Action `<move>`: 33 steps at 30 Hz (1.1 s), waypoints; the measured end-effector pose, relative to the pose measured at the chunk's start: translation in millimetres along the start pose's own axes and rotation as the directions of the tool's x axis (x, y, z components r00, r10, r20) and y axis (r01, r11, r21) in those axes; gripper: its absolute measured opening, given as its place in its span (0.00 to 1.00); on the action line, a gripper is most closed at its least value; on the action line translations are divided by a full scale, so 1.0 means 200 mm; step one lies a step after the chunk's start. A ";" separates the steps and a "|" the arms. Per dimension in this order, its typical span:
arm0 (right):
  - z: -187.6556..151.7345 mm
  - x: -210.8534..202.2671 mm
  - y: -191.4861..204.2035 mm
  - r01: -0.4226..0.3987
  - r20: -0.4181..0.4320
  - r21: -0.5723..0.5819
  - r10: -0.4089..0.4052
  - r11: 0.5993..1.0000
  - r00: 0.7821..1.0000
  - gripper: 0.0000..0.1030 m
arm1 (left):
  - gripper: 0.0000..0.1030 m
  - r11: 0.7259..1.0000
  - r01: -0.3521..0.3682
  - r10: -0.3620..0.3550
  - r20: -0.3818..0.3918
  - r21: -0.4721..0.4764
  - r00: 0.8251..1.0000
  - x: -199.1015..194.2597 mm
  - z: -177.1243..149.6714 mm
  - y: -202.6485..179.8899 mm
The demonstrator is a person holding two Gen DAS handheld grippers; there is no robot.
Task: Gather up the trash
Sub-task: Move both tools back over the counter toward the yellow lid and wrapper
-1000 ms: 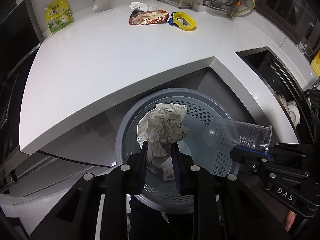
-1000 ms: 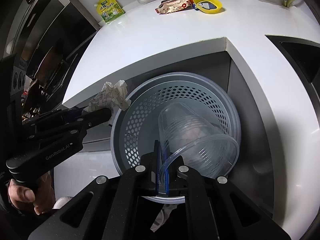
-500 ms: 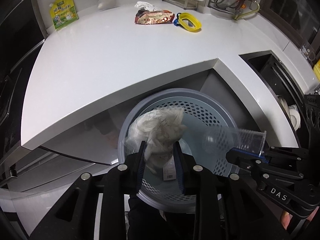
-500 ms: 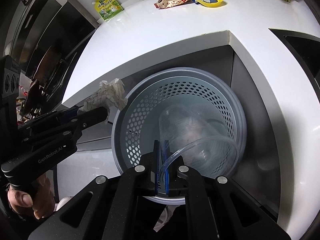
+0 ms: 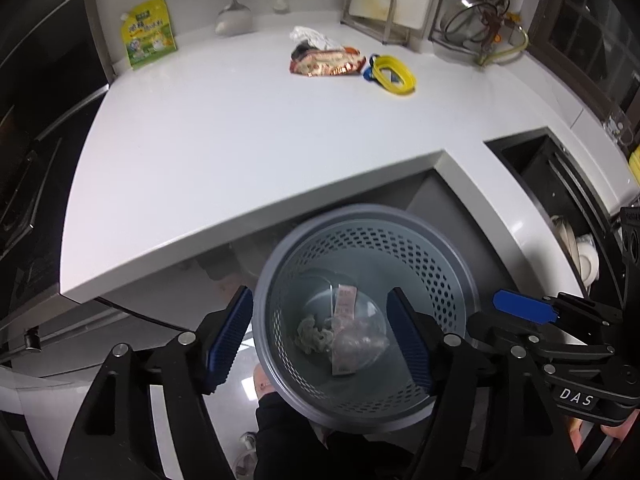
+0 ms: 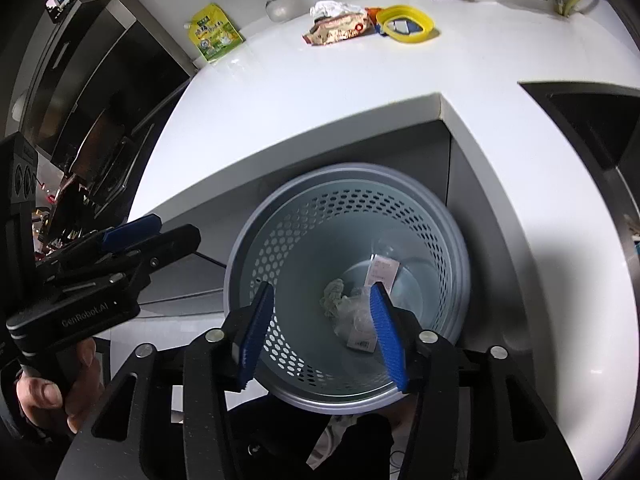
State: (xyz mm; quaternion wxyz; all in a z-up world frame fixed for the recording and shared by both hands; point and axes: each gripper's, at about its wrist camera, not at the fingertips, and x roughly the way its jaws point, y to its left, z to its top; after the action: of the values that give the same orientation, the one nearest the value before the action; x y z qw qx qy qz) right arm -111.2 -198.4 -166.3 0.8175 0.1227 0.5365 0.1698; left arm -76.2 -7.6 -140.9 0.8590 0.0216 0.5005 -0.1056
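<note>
A grey perforated bin [image 5: 360, 214] stands on the floor under the white counter's corner. On its bottom lie a crumpled patterned paper [image 5: 314, 334], a clear plastic cup [image 5: 362, 342] and a receipt [image 5: 344, 304]. My left gripper [image 5: 320, 340] hovers over the bin, its jaws opening with nothing between the blue pads. My right gripper [image 6: 322, 336] hangs above the same bin [image 6: 340, 170], jaws also opening and empty, with the paper [image 6: 334, 296] and cup [image 6: 356, 320] far below. Each gripper shows in the other's view: right gripper [image 5: 516, 312], left gripper [image 6: 160, 236].
On the counter's far side lie a snack wrapper [image 5: 326, 62], a white tissue wad [image 5: 312, 36], a yellow ring [image 5: 394, 76] and a green pouch [image 5: 148, 32]. A dark sink recess [image 5: 560, 176] opens on the right. A hand [image 6: 44, 396] grips the left tool's handle.
Both grippers opened. The crumpled paper dropped out of the left gripper and the clear cup out of the right gripper; both now lie on the bin's bottom. The left gripper rose slightly.
</note>
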 end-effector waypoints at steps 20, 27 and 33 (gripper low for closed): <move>0.18 -0.22 0.00 0.017 0.107 -0.028 -0.014 0.999 0.994 0.56 | 0.80 0.998 -0.033 0.042 0.166 -0.054 0.985 -0.30 0.23 0.10; 0.24 -0.29 0.00 0.051 0.203 -0.004 -0.049 0.999 0.978 0.57 | 0.81 0.999 -0.042 0.048 0.206 -0.035 0.977 -0.33 0.33 0.13; 0.31 -0.31 -0.02 0.077 0.231 0.017 -0.079 0.997 0.970 0.59 | 0.81 0.999 -0.044 0.042 0.218 0.002 0.975 -0.30 0.42 0.16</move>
State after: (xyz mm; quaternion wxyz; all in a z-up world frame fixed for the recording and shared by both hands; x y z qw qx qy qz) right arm -77.0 -228.7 -91.5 0.8801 0.1237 0.4425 0.1198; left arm -26.9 20.5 -48.9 0.9107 0.0235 0.4023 -0.0905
